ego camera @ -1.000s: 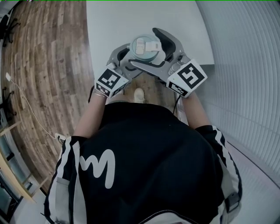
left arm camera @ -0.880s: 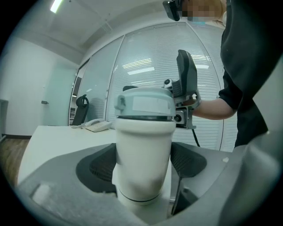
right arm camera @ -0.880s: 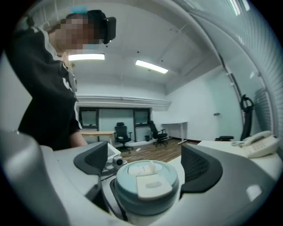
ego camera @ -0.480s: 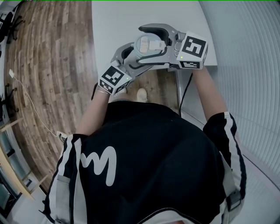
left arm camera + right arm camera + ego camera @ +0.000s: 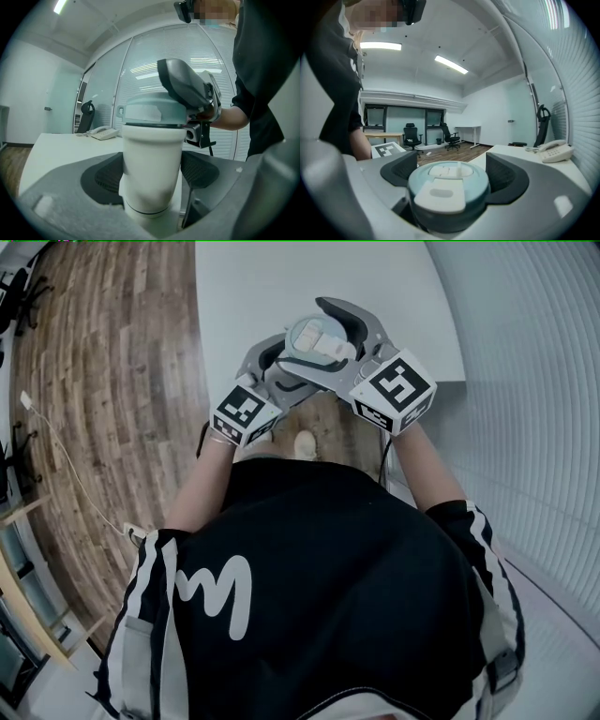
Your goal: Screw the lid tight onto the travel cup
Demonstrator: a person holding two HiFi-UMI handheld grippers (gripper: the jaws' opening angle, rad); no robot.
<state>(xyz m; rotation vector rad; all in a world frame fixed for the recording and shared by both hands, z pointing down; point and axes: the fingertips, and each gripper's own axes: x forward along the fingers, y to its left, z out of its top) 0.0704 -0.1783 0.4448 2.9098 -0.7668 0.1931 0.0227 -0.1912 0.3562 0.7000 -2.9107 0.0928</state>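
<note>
A white travel cup [image 5: 152, 154] with a pale teal lid [image 5: 150, 111] is held up in front of me at the table's near edge. My left gripper [image 5: 286, 367] is shut on the cup's body, a dark pad pressing on each side [image 5: 104, 180]. My right gripper [image 5: 330, 341] comes in from the right, and its jaws are clamped round the lid [image 5: 447, 187]. The lid's white flip tab [image 5: 317, 334] faces up. In the left gripper view the right gripper [image 5: 187, 91] covers the lid's far side. The cup's base is hidden.
A white table [image 5: 253, 296] lies beyond the cup, with a desk phone [image 5: 555, 152] on it. Wooden floor [image 5: 103, 381] with a thin cable runs along the left. A ribbed blind wall [image 5: 525, 381] stands at the right. Office chairs [image 5: 412, 136] stand far off.
The right gripper swung round the lid: its marker cube went up and to the far right, then came back down toward me. The left gripper and cup shifted slightly right and stayed there.
</note>
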